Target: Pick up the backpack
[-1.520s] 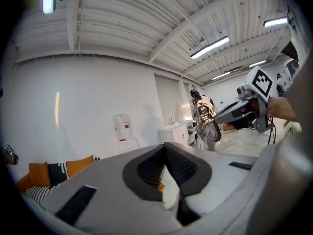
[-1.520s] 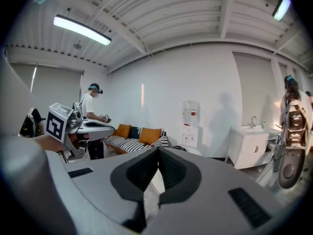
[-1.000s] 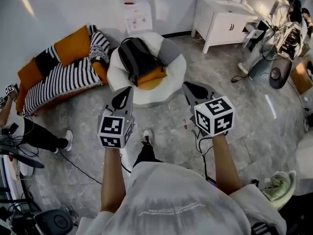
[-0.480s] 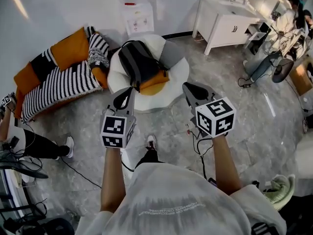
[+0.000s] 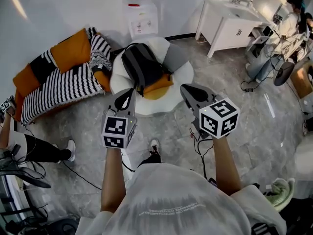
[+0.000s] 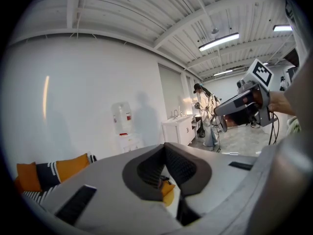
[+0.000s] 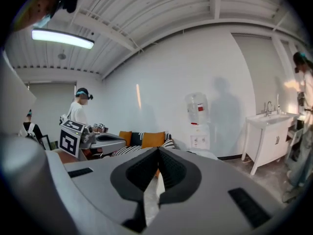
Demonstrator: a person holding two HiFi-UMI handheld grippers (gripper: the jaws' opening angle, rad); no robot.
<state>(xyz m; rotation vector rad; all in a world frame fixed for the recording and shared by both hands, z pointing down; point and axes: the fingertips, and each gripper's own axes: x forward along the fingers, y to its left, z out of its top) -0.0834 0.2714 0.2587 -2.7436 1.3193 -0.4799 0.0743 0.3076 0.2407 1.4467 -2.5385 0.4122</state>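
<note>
Left gripper (image 5: 125,96) jaws closed, empty, right gripper (image 5: 190,93) likewise — both short of the backpack (image 5: 141,65) on its white chair (image 5: 181,72)

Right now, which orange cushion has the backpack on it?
The orange cushion on the white round seat, under the backpack; the others lie on the striped sofa.

One backpack (image 5: 141,66); one beanbag (image 5: 182,78); one sofa (image 5: 63,80); two grippers: left gripper (image 5: 128,89), right gripper (image 5: 185,88).
</note>
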